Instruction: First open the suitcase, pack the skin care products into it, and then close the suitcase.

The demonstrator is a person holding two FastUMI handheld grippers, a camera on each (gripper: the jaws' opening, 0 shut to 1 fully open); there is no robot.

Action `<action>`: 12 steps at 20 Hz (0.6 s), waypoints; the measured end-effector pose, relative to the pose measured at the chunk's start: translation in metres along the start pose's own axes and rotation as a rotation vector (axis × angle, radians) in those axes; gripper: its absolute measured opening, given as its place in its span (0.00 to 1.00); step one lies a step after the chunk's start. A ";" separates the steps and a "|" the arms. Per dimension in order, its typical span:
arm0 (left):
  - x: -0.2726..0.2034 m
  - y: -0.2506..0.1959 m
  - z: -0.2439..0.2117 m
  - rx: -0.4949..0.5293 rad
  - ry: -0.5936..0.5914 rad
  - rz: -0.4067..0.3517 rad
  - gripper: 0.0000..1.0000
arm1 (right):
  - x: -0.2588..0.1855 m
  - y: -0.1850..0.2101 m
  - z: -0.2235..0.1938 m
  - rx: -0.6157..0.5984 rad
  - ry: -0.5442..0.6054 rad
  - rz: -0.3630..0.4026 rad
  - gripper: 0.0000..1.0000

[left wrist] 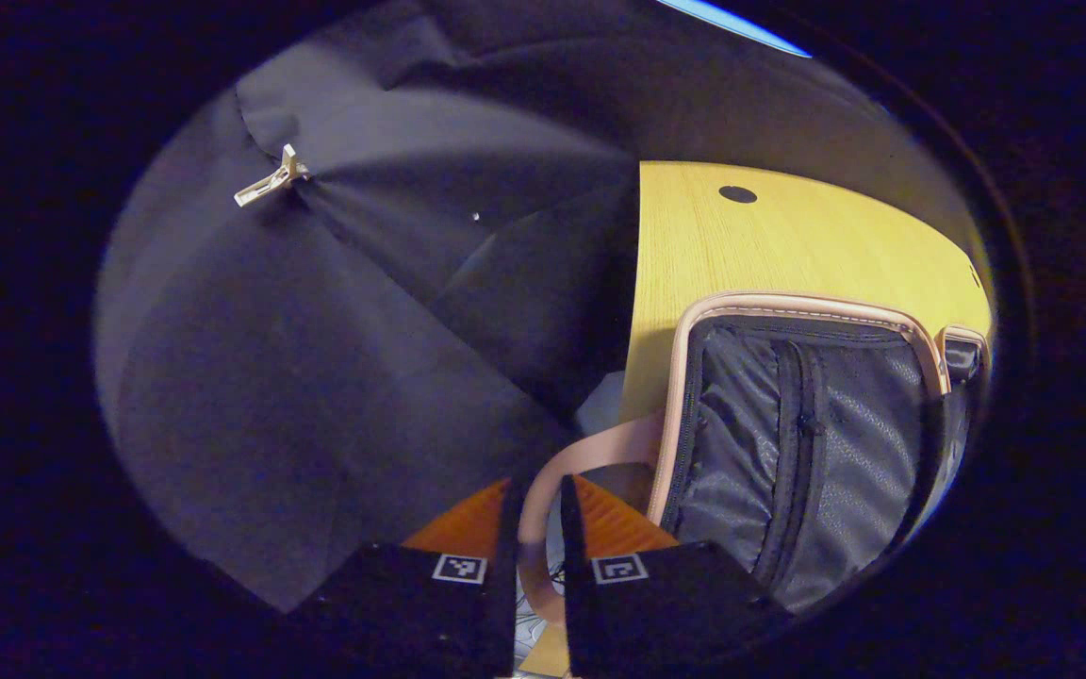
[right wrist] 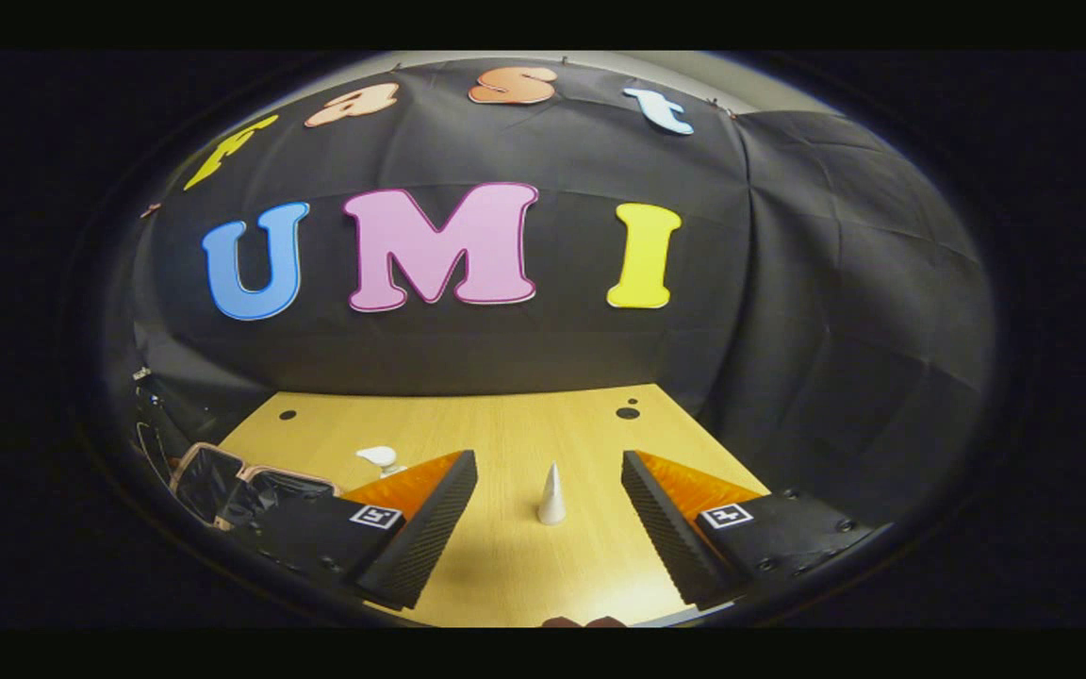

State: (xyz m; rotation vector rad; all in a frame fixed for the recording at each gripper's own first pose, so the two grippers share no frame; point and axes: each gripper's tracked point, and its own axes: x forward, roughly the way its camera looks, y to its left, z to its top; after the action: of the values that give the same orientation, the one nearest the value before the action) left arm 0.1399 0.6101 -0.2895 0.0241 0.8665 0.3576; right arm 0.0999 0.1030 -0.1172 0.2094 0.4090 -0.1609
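Right gripper view — two products [right wrist: 551, 495] (one suitcase [right wrist: 222, 486]).

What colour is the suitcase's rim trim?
Pale pink, bordering the open suitcase's rim trim around grey lining; clearest in the left gripper view.

1. Left gripper [left wrist: 537, 528]: dark housing blocks are carrying square black-and-white markers at 6 o'clock.
2. Right gripper [right wrist: 551, 514]: ridged inner finger faces, square markers and round screws are showing on the housings.
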 end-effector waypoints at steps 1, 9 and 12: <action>-0.004 -0.011 -0.004 -0.036 0.010 -0.024 0.39 | 0.005 -0.001 -0.005 -0.006 0.009 -0.009 0.98; -0.139 -0.079 0.052 -0.056 -0.348 -0.053 0.98 | 0.047 -0.008 -0.065 0.028 0.123 0.001 0.98; -0.195 -0.195 0.061 -0.029 -0.380 -0.309 0.99 | 0.059 -0.009 -0.076 0.034 0.150 0.036 0.98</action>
State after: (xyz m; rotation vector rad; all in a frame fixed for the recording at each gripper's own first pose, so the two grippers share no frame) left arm 0.1278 0.3725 -0.1373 -0.0665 0.4782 0.0696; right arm 0.1231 0.1056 -0.2108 0.2629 0.5514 -0.1175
